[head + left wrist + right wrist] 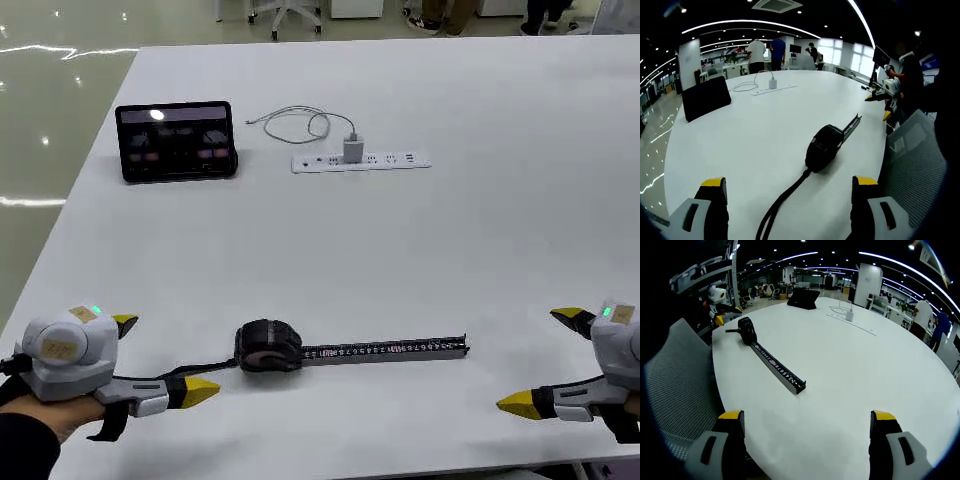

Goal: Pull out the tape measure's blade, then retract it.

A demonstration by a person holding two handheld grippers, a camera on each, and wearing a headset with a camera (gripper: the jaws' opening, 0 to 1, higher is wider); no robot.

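Closest to us, we hold the left gripper (163, 356) and the right gripper (545, 358) with jaws spread wide, each empty, over the white worktop (420, 250). Between them lies the tape measure (268, 347), apart from both, its blade (385, 350) extended toward the right gripper. Farther back sit a tablet (177, 140) and a power strip (385, 160).

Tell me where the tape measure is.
In the head view the tape measure lies near the table's front edge, just right of the left gripper, its blade stretched out toward the right gripper.
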